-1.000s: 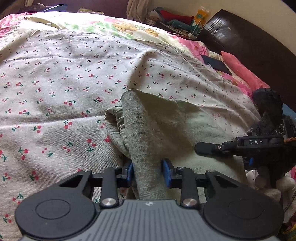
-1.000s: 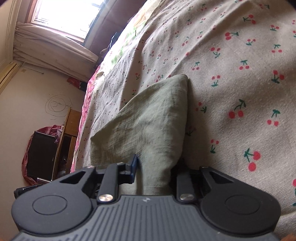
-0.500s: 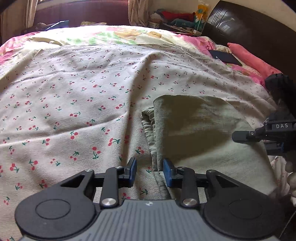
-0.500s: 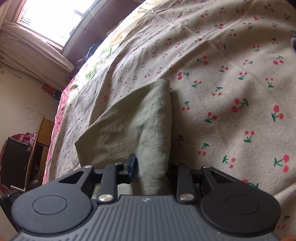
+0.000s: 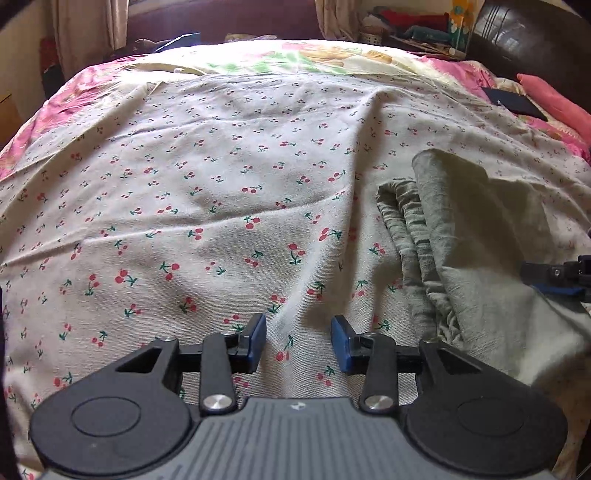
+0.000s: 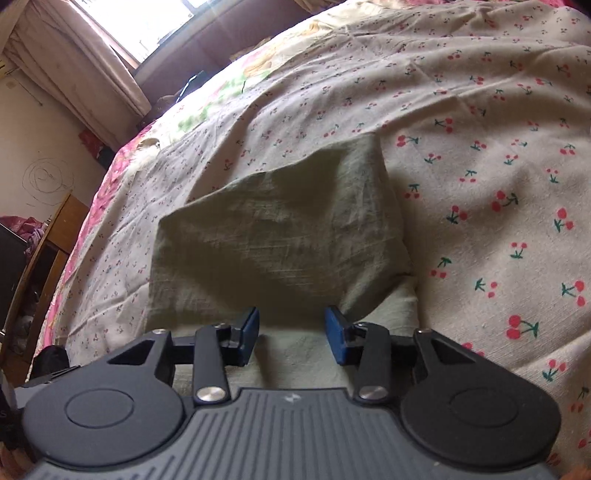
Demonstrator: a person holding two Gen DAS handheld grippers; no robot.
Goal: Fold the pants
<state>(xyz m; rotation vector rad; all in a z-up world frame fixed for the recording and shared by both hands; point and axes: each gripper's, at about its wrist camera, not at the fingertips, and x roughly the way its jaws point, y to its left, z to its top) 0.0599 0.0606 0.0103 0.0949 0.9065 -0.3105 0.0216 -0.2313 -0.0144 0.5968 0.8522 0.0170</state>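
The grey-green pants [image 5: 476, 251] lie folded on the cherry-print bedsheet [image 5: 207, 206], at the right in the left wrist view, with the gathered waistband edge on their left side. My left gripper [image 5: 298, 341] is open and empty over bare sheet, left of the pants. My right gripper [image 6: 291, 334] is open just above the near edge of the folded pants [image 6: 273, 236], holding nothing. Its tip [image 5: 554, 278] shows at the right edge of the left wrist view.
A dark headboard [image 5: 532, 40] and a pink pillow [image 5: 554, 99] stand at the far right, with a dark flat object [image 5: 515, 105] beside them. Clutter sits on a shelf [image 5: 410, 29] at the back. A window with curtains [image 6: 92, 62] and wooden furniture [image 6: 40, 258] are left.
Both grippers have let go of the pants and opened. The left gripper has moved left off the cloth. The pants have dropped flat onto the sheet.
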